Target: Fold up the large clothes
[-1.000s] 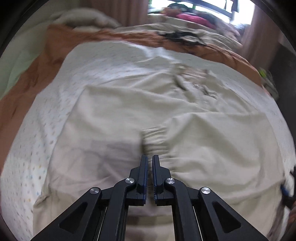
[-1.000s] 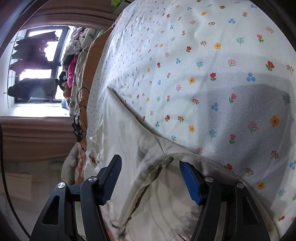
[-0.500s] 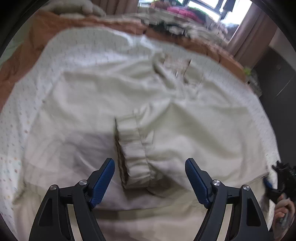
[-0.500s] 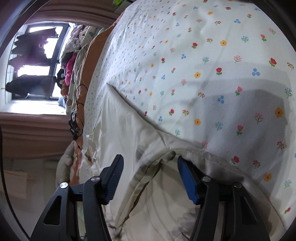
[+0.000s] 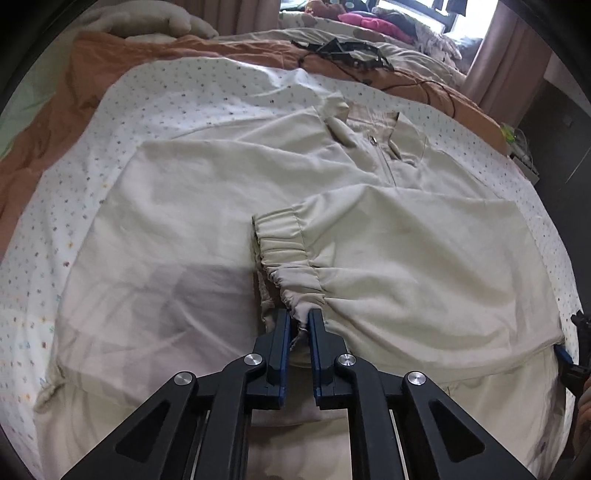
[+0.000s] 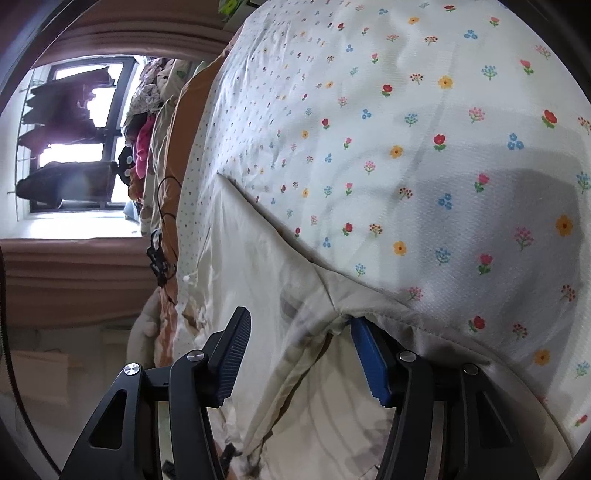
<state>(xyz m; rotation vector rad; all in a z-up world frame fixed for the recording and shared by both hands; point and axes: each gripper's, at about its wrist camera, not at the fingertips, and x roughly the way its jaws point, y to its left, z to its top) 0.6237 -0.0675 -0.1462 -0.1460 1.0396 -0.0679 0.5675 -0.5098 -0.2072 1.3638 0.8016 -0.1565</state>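
A cream zip jacket (image 5: 207,221) lies spread on a flowered bedsheet (image 5: 221,88), with a sleeve folded across its front. The sleeve's gathered elastic cuff (image 5: 284,243) sits mid-garment. My left gripper (image 5: 299,315) points down at the cuff's near edge, its jaws closing, and the pads pinch the cuff fabric. At the right edge of that view a blue pad (image 5: 563,356) of my right gripper shows at the jacket's side. In the right wrist view my right gripper (image 6: 299,319) stands wide at that side edge of the jacket (image 6: 258,280), fabric between the fingers, the left pad (image 6: 231,354) clear of it.
An orange blanket (image 5: 110,51) borders the sheet at the far side and left. A tangle of black cable (image 5: 343,48) lies on it. Piled clothes (image 5: 373,22) sit by the window (image 6: 74,140), with brown curtains beside it. A dark cabinet (image 5: 561,140) stands at the right.
My left gripper opened wide, sank toward the cuff, and has closed onto the cuff's near edge. The right gripper's jaws narrowed slightly and stayed at the jacket's side.
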